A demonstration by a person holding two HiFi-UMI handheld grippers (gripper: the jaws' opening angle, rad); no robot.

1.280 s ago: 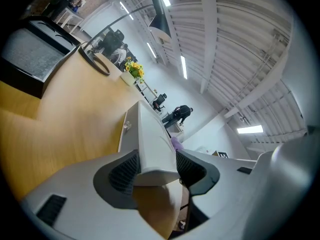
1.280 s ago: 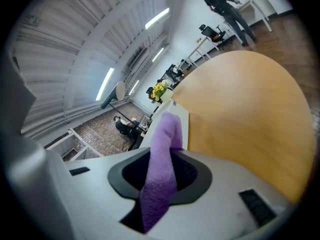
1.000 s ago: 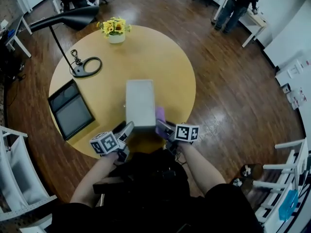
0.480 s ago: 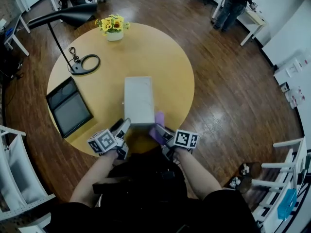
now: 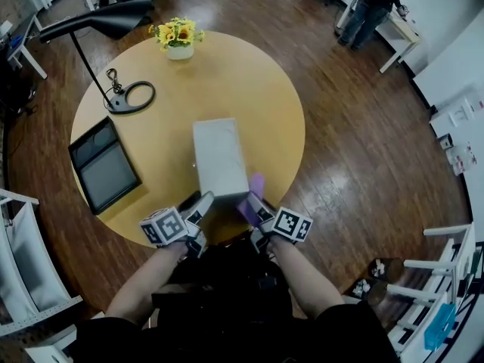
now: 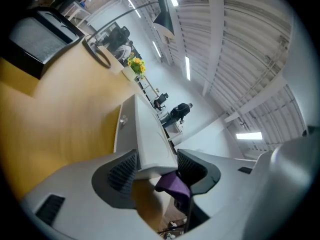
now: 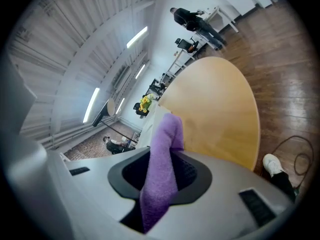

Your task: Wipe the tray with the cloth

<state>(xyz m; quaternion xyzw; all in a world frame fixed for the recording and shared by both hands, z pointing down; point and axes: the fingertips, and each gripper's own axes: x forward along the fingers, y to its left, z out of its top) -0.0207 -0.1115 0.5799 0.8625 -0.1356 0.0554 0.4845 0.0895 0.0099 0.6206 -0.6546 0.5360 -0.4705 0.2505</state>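
A long grey-white tray (image 5: 218, 156) lies on the round wooden table (image 5: 249, 89), its near end close to the front edge. My left gripper (image 5: 200, 202) is at the tray's near left corner. In the left gripper view the tray's end (image 6: 145, 134) sits between the jaws (image 6: 156, 166), which are opening and easing off it. My right gripper (image 5: 253, 206), at the near right corner, is shut on a purple cloth (image 5: 255, 187). The cloth (image 7: 167, 134) stands up from between the right jaws (image 7: 161, 173) and also shows as a purple fold (image 6: 172, 183) just beyond the tray's end.
A black desk lamp (image 5: 113, 20) with a ring base (image 5: 133, 97) stands at the table's left. A pot of yellow flowers (image 5: 180, 40) is at the far edge, a dark tablet (image 5: 104, 169) at the left. A person (image 5: 370, 6) stands far right; white racks (image 5: 23, 278) flank me.
Both grippers have drawn slightly nearer to me at the tray's near end. The tray's near end has swung a little to the right. The left jaws have spread.
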